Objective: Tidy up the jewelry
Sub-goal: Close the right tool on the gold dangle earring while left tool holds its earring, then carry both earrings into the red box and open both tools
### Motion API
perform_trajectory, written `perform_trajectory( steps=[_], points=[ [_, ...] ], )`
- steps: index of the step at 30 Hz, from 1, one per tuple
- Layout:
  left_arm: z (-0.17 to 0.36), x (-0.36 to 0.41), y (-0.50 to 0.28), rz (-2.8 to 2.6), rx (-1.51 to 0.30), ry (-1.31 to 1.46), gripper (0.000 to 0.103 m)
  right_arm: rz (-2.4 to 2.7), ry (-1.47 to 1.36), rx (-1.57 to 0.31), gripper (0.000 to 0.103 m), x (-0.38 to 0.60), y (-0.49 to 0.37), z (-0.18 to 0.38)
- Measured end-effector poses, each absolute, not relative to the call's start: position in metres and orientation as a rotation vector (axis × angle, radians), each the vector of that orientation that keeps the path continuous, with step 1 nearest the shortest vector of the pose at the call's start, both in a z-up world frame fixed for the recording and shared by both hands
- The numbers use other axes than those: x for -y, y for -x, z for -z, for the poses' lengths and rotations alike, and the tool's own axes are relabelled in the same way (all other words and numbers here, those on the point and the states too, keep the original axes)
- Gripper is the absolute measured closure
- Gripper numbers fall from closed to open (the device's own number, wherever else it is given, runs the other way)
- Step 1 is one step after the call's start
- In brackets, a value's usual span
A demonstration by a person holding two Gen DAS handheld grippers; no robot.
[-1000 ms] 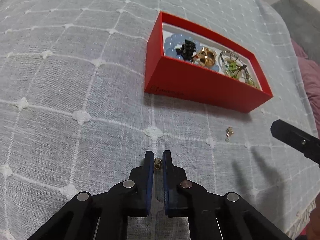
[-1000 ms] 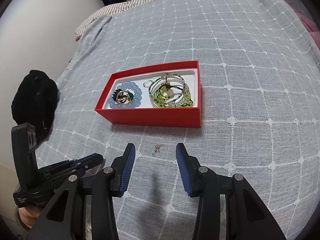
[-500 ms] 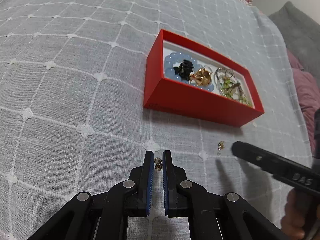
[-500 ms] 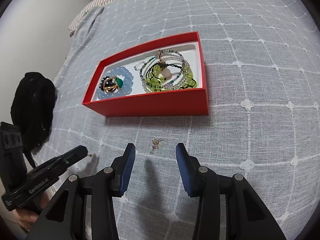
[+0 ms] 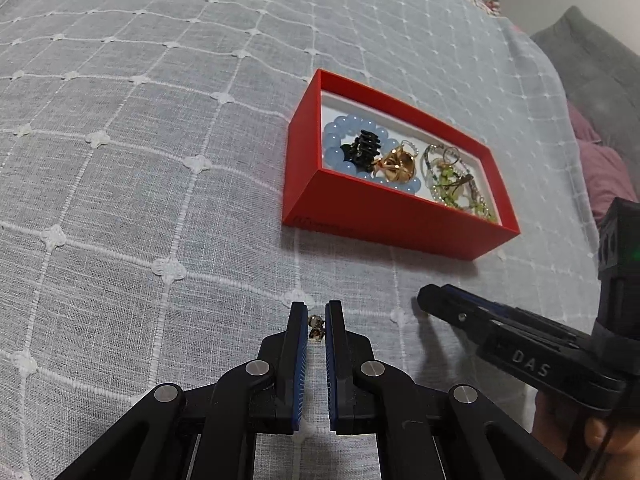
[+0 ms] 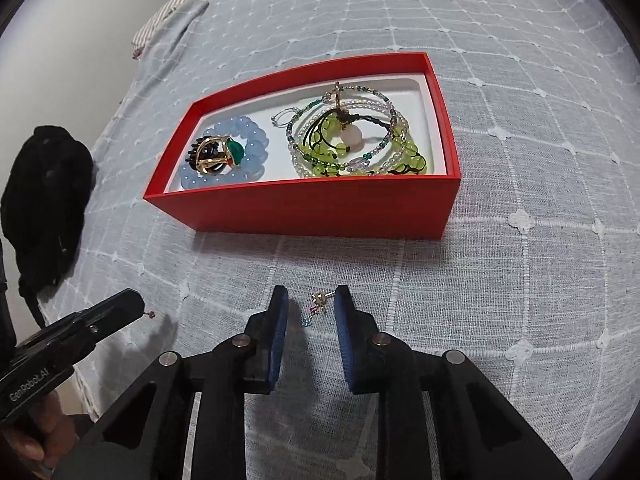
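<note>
On checked grey cloth, left fingers pinch a stud; right fingers close around a dangly earring.

Dangling earring before red box

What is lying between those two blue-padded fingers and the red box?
In the right wrist view, a tiny dangly earring lies between the closing right gripper fingers; beyond it only bare grey bedspread up to the red box.
</note>
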State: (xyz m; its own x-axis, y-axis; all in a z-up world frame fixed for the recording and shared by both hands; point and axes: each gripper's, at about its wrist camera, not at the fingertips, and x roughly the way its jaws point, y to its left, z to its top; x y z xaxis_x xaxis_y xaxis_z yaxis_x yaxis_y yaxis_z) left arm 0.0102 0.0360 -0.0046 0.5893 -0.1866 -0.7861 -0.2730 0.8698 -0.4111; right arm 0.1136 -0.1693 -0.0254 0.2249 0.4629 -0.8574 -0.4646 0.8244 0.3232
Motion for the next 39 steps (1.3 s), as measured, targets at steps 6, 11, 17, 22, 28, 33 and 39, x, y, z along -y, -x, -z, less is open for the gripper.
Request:
perform_trajectory(
  steps=[6, 11, 17, 22, 28, 33, 39],
  points=[
    [0.004, -0.036, -0.011, -0.054, -0.955, 0.534, 0.1, -0.613, 0.041, -1.166, 0.094, 0.166, -0.112, 0.026],
    [0.004, -0.035, -0.012, -0.05, -0.954, 0.533, 0.1, -0.614, 0.036, -1.167, 0.094, 0.167, -0.113, 0.024],
    [0.003, -0.035, -0.012, -0.039, -0.944, 0.531, 0.1, -0.615, -0.005, -1.161, 0.094, 0.173, -0.116, 0.014],
    [0.0, -0.034, -0.012, -0.03, -0.934, 0.527, 0.1, -0.632, -0.029, -1.152, 0.094, 0.178, -0.113, 0.006],
    [-0.003, -0.03, -0.013, -0.031, -0.917, 0.497, 0.1, -0.663, -0.035, -1.125, 0.094, 0.185, -0.107, -0.007],
    [-0.009, -0.026, -0.012, -0.04, -0.899, 0.451, 0.1, -0.686, -0.054, -1.121, 0.094, 0.187, -0.1, -0.017],
    [-0.015, -0.025, -0.012, -0.07, -0.878, 0.407, 0.1, -0.721, -0.068, -1.087, 0.094, 0.189, -0.093, -0.034]
  ],
)
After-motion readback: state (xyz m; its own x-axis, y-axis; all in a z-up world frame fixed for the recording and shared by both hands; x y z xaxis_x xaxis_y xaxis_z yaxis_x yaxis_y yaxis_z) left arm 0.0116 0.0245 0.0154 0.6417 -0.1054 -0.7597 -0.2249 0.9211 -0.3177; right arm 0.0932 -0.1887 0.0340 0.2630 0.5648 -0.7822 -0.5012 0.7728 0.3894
